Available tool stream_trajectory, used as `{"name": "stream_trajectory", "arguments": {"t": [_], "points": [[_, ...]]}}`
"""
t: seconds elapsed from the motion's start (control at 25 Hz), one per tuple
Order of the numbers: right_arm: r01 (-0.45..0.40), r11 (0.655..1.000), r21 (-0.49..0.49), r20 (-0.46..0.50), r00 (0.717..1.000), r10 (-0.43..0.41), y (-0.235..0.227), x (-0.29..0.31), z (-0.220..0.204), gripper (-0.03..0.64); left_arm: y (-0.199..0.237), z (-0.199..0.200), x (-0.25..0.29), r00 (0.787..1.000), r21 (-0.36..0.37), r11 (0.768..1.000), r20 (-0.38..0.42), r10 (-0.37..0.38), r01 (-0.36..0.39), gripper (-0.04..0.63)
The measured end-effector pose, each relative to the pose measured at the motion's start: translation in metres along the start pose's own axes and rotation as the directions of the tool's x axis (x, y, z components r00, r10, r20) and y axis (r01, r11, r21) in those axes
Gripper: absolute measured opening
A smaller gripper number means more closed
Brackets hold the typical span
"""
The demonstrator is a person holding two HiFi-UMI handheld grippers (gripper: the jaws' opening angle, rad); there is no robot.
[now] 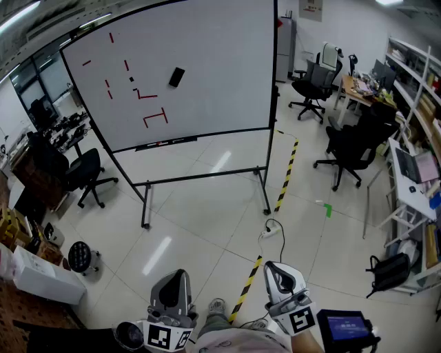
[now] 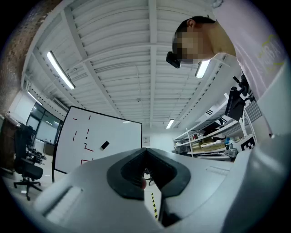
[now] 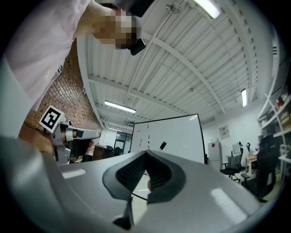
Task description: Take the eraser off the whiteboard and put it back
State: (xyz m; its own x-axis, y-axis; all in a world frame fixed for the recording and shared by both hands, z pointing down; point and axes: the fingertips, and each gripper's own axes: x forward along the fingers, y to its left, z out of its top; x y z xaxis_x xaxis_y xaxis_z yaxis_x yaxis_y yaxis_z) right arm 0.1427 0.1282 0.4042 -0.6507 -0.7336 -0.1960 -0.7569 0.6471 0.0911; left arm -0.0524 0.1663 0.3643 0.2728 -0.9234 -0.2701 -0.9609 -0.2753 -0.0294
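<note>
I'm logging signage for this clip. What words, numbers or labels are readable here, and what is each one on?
No text is legible.
whiteboard: red strokes only, no letters.
wall poster: too small to read.
blue screen: blurred.
square markers: coded patterns, no letters.
shirt print: blurred.

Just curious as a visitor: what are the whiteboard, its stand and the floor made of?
Whiteboard: smooth white panel, probably coated steel or melamine. Stand: thin dark tubes, likely painted metal. Floor: glossy pale tiles, with grout lines and lamp reflections.
</note>
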Motion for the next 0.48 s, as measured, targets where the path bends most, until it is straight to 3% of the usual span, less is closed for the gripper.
{"name": "stream_trajectory", "arguments": {"t": [0.28, 0.48], "points": [[-0.016, 1.000, -0.010, 0.012, 1.000, 0.016, 0.025, 0.056, 0.004, 0.003, 0.044, -0.009, 0.009, 1.000, -0.036, 0.999, -0.004, -0.005, 0.005, 0.004], [0.082, 0.996, -0.043, -0.124, 0.988, -0.087, 0.032, 0.126, -0.013, 0.003, 0.096, -0.018, 0.037, 1.000, -0.089, 0.996, -0.010, -0.010, 0.009, 0.003]]}}
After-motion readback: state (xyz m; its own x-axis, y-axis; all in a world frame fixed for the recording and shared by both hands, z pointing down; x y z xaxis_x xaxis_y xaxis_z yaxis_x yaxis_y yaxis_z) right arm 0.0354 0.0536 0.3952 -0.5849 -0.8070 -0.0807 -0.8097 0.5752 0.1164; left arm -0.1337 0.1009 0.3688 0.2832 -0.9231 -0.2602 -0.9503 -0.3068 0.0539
